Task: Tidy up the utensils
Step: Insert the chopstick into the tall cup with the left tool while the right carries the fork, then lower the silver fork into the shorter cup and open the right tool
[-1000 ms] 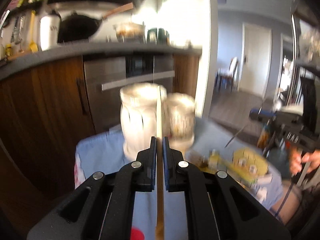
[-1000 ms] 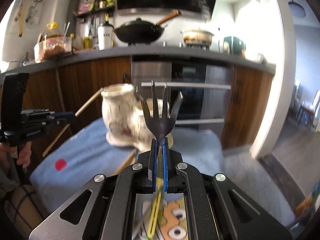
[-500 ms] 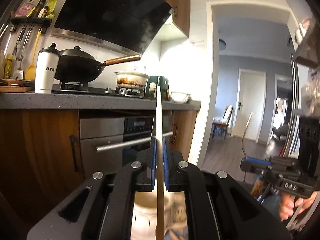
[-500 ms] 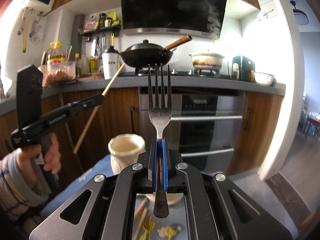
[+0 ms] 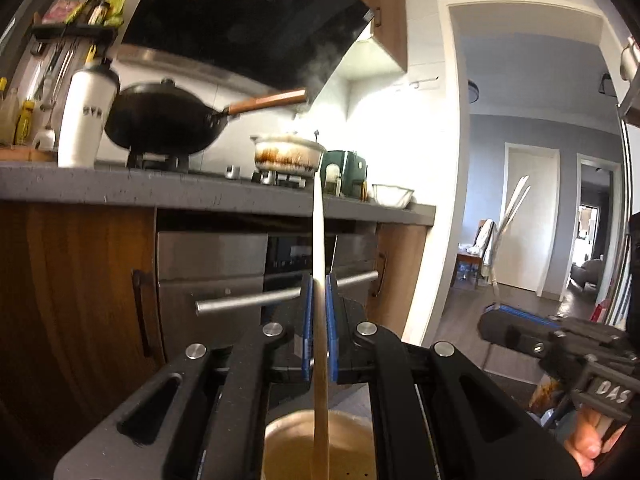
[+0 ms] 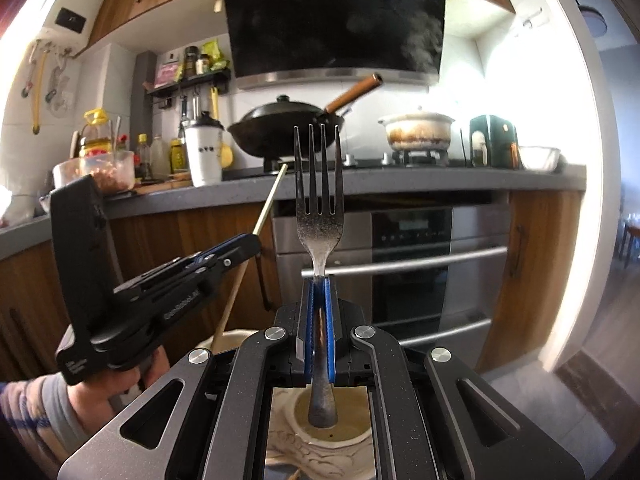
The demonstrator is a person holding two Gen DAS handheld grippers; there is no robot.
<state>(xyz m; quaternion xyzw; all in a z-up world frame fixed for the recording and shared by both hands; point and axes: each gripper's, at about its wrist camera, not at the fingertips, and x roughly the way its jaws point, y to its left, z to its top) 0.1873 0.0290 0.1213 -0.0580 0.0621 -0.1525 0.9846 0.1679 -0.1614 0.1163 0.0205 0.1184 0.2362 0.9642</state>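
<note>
My left gripper point(image 5: 319, 320) is shut on a pale wooden chopstick point(image 5: 318, 240), held upright with its lower end over the open mouth of a cream ceramic holder point(image 5: 292, 444). My right gripper point(image 6: 319, 320) is shut on a metal fork point(image 6: 319, 200), tines up, its handle end hanging over the mouth of a second cream holder point(image 6: 340, 436). The left gripper point(image 6: 240, 248) and its chopstick point(image 6: 268, 204) show at the left of the right wrist view; the right gripper point(image 5: 496, 322) with the fork point(image 5: 516, 200) shows at the right of the left wrist view.
A grey kitchen counter point(image 6: 440, 184) with a black wok point(image 6: 288, 124), a white pot point(image 6: 416, 130) and a white tumbler point(image 6: 204, 152) runs behind. A steel oven point(image 6: 420, 264) sits below it. A doorway point(image 5: 528, 220) opens at the right.
Both grippers have tilted up from looking down at the holders to level. The chopstick and the fork now stand upright, lower ends over the holder mouths.
</note>
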